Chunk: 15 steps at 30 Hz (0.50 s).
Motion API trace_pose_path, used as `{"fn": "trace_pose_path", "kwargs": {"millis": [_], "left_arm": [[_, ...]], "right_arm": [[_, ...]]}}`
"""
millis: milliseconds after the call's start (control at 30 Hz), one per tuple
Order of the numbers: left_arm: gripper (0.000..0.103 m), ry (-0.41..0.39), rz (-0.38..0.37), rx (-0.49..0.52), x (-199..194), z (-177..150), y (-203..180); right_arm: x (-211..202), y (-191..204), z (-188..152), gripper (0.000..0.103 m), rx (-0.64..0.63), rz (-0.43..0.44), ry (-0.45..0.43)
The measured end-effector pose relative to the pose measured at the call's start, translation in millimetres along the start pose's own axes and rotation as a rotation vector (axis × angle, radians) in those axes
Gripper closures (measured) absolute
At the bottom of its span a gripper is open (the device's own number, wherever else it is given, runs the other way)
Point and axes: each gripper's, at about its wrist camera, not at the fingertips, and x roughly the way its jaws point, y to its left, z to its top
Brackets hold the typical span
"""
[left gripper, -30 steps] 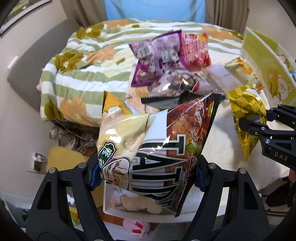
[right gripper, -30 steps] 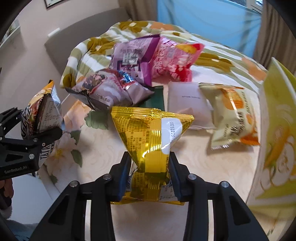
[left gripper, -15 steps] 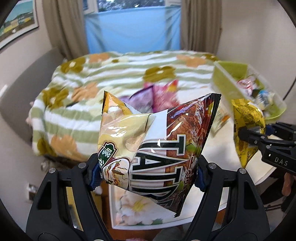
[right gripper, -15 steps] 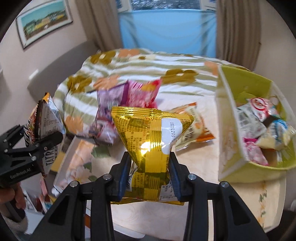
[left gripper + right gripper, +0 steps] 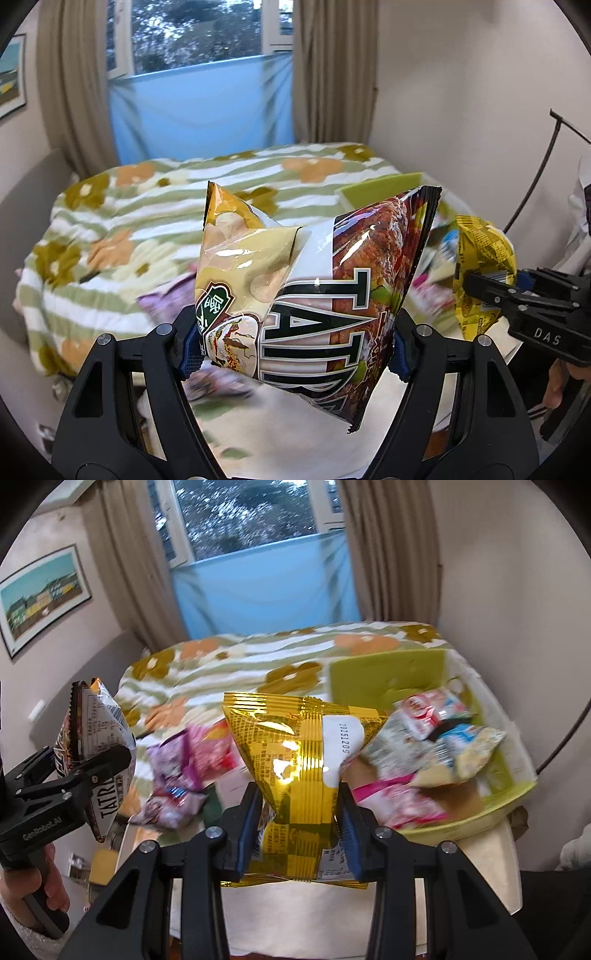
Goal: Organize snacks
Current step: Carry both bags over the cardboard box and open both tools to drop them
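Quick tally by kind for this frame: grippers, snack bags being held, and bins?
Grippers: 2 (left gripper, right gripper)
Held snack bags: 2 (brown-and-cream bag, gold bag)
Bins: 1 (green bin)
Total: 5
Loose bags are too blurred to count.

The chip bag (image 5: 314,295) is glossy plastic film with bright glare spots, and the gold snack packet (image 5: 299,771) is shiny, crinkled metallic foil. Both hand-held grippers, left (image 5: 295,343) and right (image 5: 299,830), look like matt black plastic with blue pads (image 5: 245,827) and small metal screw heads. The bed cover (image 5: 147,206) is soft, fuzzy cloth, and the green bin (image 5: 384,679) is smooth plastic.
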Motion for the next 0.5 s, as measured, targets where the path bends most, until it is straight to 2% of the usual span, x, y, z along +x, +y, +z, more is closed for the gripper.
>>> {"fn": "trace_pose_path", "kwargs": {"millis": [233,500], "left_arm": [[0.030,0.025,-0.073,-0.011,54,46,-67],[0.030,0.098,-0.074,-0.023,143,89,-137]], "right_arm": [[-1,-72,34,0.066,0.019,-0.022,-0.011],[33,-143,81,0.066,-0.005,0.003,0.013]]}}
